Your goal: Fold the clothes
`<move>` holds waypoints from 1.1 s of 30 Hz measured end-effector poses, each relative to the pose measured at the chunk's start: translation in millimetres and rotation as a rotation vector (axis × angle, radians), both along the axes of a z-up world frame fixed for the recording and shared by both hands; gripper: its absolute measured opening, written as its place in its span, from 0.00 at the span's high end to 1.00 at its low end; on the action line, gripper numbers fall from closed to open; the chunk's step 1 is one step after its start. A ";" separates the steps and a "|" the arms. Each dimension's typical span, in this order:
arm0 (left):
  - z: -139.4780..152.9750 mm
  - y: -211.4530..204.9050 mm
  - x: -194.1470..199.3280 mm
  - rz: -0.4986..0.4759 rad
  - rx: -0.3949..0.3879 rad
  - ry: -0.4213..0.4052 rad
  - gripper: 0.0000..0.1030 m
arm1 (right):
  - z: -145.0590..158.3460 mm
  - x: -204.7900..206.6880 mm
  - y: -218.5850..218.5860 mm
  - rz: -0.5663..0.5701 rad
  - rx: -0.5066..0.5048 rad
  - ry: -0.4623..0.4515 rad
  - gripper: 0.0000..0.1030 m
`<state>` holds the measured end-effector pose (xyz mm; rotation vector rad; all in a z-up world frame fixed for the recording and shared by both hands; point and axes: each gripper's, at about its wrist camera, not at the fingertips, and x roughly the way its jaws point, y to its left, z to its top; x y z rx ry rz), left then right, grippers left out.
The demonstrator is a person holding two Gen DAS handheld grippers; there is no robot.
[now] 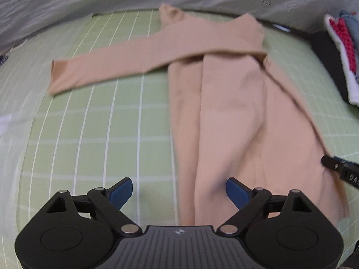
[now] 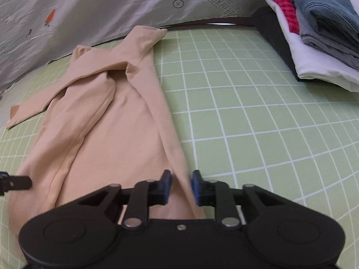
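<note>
Item: beige long-sleeved top, lying lengthwise on a green checked sheet, sides folded in, one sleeve crossed over the chest and trailing off to the left.
Left gripper: jaws spread wide above the near hem, holding nothing.
Right gripper: jaws nearly together with the right hem edge between them; firm contact cannot be told.
Nearby: pile of folded clothes, well apart.
Risk: lifting one hem corner alone would likely skew the fold; the loose sleeve may drag.
</note>
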<state>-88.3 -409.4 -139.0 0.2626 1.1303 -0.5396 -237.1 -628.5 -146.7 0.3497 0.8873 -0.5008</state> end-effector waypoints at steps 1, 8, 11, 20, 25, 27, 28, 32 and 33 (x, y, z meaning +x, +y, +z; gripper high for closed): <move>-2.9 2.0 -1.7 0.008 0.009 0.009 0.11 | 0.2 -0.7 -0.3 0.007 0.003 0.000 0.85; -14.4 9.8 -5.5 0.032 0.035 0.005 0.00 | 5.3 -5.5 1.2 0.008 -0.008 -0.015 0.97; -14.6 12.2 -8.6 0.019 0.031 -0.007 0.00 | 15.5 -10.6 4.0 -0.004 -0.020 -0.035 0.97; -14.1 17.4 -11.8 -0.033 0.014 -0.041 0.00 | 58.6 -11.9 45.8 0.041 0.027 -0.184 0.97; -13.2 20.8 -14.8 -0.060 0.000 -0.064 0.00 | 33.9 5.7 67.8 0.060 0.200 -0.195 0.96; -12.9 21.7 -15.3 -0.071 -0.001 -0.065 0.00 | 11.3 11.5 72.3 0.046 0.279 -0.147 0.95; -12.5 22.1 -15.7 -0.076 -0.003 -0.066 0.00 | 3.5 10.1 72.1 0.030 0.330 -0.143 0.92; -13.0 24.9 -17.7 -0.083 -0.013 -0.082 0.00 | 4.1 -9.8 73.1 -0.015 0.391 -0.204 0.75; -13.3 25.7 -18.2 -0.084 -0.016 -0.086 0.00 | 7.1 -15.6 71.0 -0.042 0.395 -0.241 0.75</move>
